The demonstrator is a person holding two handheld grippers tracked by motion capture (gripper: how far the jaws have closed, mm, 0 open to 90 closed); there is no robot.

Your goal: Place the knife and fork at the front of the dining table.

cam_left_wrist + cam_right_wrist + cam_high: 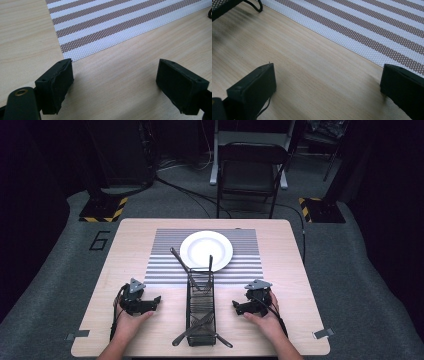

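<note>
Grippers, left (156,300) and right (235,306), rest gaping and empty beside the black wire-mesh cutlery caddy (200,312); reaching for its utensils likely comes next.

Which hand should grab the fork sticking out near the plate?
Left, probably. That utensil leans out of the wire caddy toward the left gripper, whose jaws stand open. The right gripper is open too, but sits across the caddy.
</note>
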